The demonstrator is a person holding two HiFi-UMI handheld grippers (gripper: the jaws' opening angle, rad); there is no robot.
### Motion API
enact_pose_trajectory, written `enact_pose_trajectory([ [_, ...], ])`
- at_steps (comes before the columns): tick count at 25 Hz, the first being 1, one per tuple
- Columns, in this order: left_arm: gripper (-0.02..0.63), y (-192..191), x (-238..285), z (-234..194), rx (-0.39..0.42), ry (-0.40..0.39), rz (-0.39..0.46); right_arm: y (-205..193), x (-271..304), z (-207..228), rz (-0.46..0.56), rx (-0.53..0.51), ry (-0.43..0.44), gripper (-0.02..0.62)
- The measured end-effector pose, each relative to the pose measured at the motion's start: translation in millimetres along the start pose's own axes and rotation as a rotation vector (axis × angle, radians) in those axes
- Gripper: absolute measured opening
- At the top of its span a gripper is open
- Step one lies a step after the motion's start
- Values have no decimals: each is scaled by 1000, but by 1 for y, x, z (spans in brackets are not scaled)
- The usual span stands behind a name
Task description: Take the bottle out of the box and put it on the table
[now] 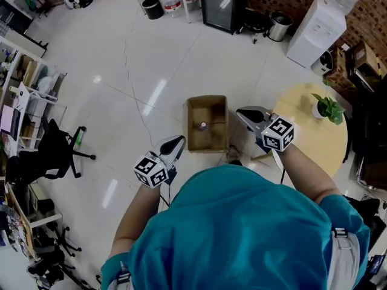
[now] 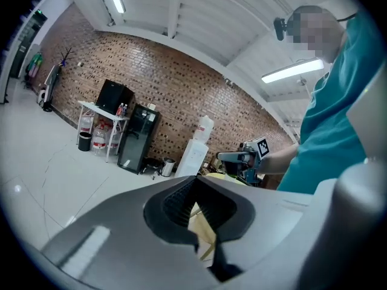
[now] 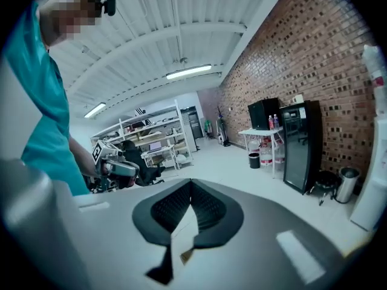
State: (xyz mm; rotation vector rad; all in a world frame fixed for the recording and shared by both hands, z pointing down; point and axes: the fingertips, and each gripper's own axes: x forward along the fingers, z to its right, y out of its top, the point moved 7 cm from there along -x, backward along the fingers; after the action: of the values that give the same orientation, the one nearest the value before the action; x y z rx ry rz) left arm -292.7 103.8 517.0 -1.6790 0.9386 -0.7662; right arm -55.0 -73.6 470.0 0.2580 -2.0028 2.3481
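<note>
Looking down on a person in a teal top holding 2 grippers either side of an open cardboard box (image 1: pixel 207 145) on a glossy white floor. L gripper (image 1: pixel 179 140) and R gripper (image 1: pixel 240 111) both have jaws pressed together, nothing between them. Bottle (image 1: pixel 203 125) stands upright in the box; only its small round cap shows. Round pale-wood table (image 1: pixel 302 141) sits just right of the box, w/ a leafy plant (image 1: pixel 328 107) on it. Best move, prob.: open 1 gripper, drop straight down, clamp the neck below the cap w/ the ribbed dark pads. Box walls are thin, so avoid snagging them.
</note>
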Motion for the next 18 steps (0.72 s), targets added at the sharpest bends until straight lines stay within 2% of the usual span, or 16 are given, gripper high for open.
enact_pose_trajectory([
  [4,2,-9,100,-40,-24,118,-94,-19,15,109,-37,29,72,3],
  [7,3,-32,143,-62,-64,208,-126,-45,29,157,-70,45,127,8],
  [9,28,-47,160,-76,-82,248,-155,-61,45,179,-96,56,149,16],
  [12,63,-66,183,-109,-102,270,-228,-80,82,209,-140,63,175,44],
  [16,114,-87,230,-194,-151,278,-323,-100,151,273,-208,89,187,66],
  [18,149,-111,236,-223,-166,264,-361,-121,176,283,-238,110,165,75],
])
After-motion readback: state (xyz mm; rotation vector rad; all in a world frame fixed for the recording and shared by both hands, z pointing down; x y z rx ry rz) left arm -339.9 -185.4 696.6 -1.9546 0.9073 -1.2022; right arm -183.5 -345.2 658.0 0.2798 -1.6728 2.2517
